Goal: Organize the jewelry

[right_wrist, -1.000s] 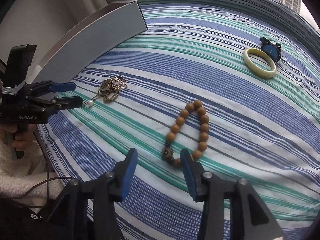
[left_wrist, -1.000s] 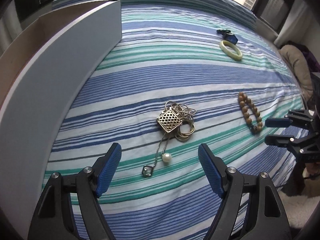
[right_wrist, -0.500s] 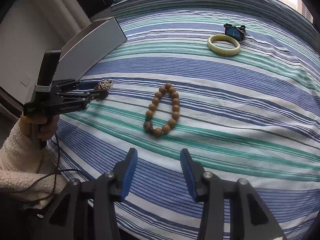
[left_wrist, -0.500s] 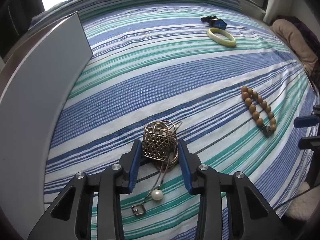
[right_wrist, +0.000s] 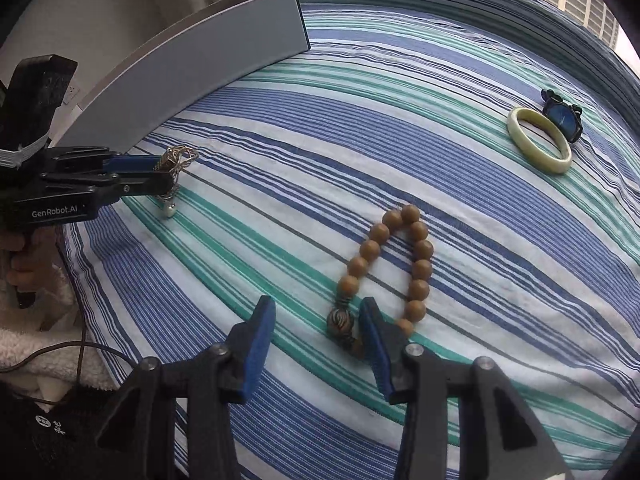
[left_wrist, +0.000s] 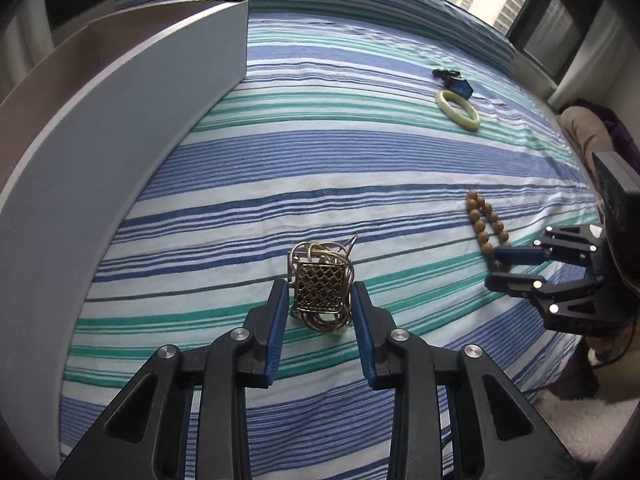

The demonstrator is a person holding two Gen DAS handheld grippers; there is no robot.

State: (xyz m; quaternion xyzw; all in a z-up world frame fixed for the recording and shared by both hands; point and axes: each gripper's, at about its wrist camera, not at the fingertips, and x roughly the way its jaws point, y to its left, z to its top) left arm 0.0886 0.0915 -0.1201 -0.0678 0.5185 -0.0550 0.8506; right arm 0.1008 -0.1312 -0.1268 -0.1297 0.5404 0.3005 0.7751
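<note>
Left wrist view: the left hand-held gripper (left_wrist: 318, 300) is clamped on the necklace (left_wrist: 320, 290), its blue pads (left_wrist: 279, 312) pressed to either side of the gold filigree pendant and the coiled chain, all low over the striped bed (left_wrist: 320, 168). The grey box (left_wrist: 120, 128) stands at the left, its open top out of sight. Far right lie the bangle (left_wrist: 458, 110) and the watch (left_wrist: 460, 86), touching. The right hand-held gripper (left_wrist: 500, 268) sits at the near end of the bead bracelet (left_wrist: 484, 228).

To do this lift well, I would raise the necklace straight up and slowly: the chain is only bunched, so loops may slip free, and the pearl end hangs loose. Clear the box wall fully before moving left.

Right wrist view: the right hand-held gripper (right_wrist: 318, 326) has just been closing, yet its jaws stand apart. The bracelet's dark striped bead (right_wrist: 340, 320) lies between them, against the right pad (right_wrist: 374, 344) and clear of the left one. The pearl (right_wrist: 168, 211) dangles below the left hand-held gripper (right_wrist: 166, 172), just beside the bed.

This grip looks off-centre. I would shift slightly right so the big bead sits midway, then close firmly; round beads tend to roll out of flat pads.
</note>
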